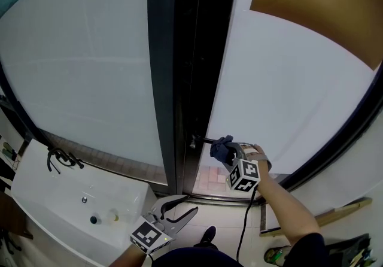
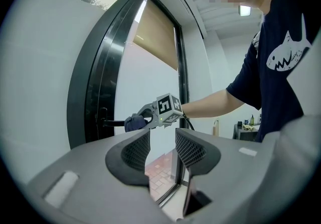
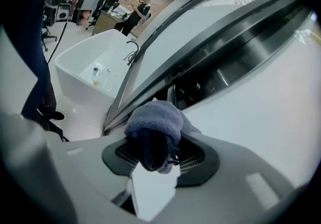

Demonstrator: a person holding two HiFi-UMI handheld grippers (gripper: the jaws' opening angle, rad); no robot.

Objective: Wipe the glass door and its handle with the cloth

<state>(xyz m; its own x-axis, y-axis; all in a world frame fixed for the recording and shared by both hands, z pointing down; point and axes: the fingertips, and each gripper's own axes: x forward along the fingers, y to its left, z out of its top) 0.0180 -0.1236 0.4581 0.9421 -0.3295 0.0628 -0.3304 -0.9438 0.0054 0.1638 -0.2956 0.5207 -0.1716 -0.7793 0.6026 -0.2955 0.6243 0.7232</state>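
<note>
Right gripper [image 3: 153, 153] clamps the cloth [image 3: 155, 120] — at the door handle [image 1: 201, 139].

The cloth [image 1: 220, 151] is dark blue, the door frame [image 1: 161, 80] black, the glass door [image 1: 281, 98] milky white.

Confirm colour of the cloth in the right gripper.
Dark blue cloth, clamped in the right gripper; clearest in the right gripper view.

She wears a navy short-sleeved T-shirt [image 2: 283, 27] with a white shark print [image 2: 286, 54]. The left gripper [image 1: 188, 202] and right gripper [image 1: 222, 152] are grey with black mesh pads [image 2: 136, 151], each topped with a black-and-white marker cube [image 1: 243, 176]. A black cable [image 1: 244, 224] runs off the right one.
</note>
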